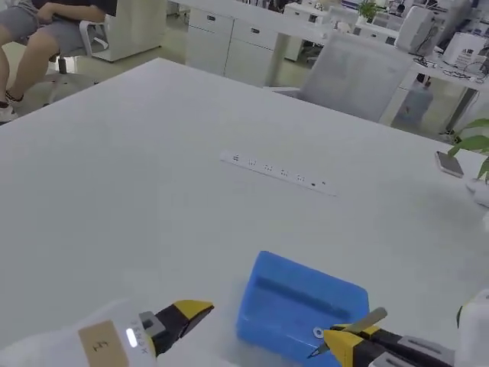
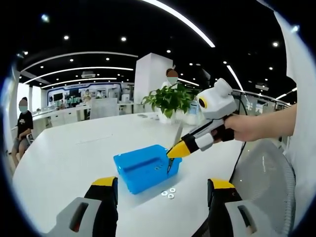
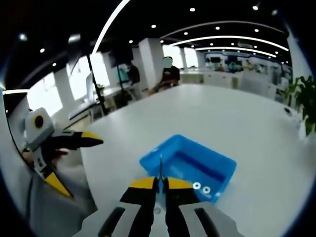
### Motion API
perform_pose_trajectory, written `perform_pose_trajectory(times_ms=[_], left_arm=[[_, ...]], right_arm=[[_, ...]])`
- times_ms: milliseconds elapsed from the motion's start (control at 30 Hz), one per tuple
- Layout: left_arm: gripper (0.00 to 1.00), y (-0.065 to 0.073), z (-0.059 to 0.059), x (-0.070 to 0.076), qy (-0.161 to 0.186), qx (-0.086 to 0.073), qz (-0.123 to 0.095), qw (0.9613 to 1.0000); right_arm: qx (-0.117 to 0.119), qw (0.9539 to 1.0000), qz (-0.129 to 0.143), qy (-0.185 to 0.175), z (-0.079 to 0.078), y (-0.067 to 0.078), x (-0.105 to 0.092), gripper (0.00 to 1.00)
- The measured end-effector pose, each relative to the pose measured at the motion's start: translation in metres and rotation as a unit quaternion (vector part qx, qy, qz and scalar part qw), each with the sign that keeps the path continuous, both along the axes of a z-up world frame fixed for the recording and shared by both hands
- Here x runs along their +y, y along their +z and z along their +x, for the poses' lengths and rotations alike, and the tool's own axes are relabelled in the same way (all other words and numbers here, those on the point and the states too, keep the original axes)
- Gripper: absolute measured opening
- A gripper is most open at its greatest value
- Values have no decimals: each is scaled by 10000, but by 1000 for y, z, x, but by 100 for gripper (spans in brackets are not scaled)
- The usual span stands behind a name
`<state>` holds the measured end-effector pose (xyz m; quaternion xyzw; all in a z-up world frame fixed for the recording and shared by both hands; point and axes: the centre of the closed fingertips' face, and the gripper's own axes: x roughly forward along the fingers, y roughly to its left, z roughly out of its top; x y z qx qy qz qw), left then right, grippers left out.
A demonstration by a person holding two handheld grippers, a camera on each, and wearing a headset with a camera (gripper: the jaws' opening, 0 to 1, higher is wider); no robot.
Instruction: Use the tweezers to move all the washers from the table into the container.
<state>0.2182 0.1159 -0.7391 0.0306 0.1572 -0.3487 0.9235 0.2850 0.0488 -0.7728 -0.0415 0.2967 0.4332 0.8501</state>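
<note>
A blue container (image 1: 302, 306) (image 2: 143, 168) (image 3: 190, 165) stands near the table's front edge. Two washers (image 3: 201, 188) lie inside it by its near wall, and one shows as a washer (image 1: 318, 332) in the head view. Three loose washers (image 2: 168, 193) rest on the table just in front of the container. My right gripper (image 1: 338, 338) (image 3: 159, 183) (image 2: 173, 153) is shut on the metal tweezers (image 1: 363, 323) (image 3: 160, 168), whose tips hang over the container. To the container's left, my left gripper (image 1: 187, 317) (image 2: 163, 190) (image 3: 74, 143) is held open and holds nothing.
A white power strip (image 1: 279, 172) lies mid-table. A phone (image 1: 449, 163) and plant leaves (image 1: 474, 141) are at the right edge; a potted plant (image 2: 170, 101) stands beyond the container. A fan (image 2: 261, 182) is near my right side. A person (image 1: 46, 27) sits far left.
</note>
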Motion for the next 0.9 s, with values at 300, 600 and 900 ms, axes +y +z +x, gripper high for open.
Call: perform_pose_trajectory(times_ms=[300,600,900], left_arm=[[75,1,0,0,-4,-12,-2,10000],[75,1,0,-1,-4,-8,9,10000],[75,1,0,-1,-8,-12,20,10000]], right_arm=[[279,9995,-147,103,-9,-24,-1,3],[409,9989,-206,131,-12,-33,-3,4],[478,9982,-294,207,-17,-41,-1,4]])
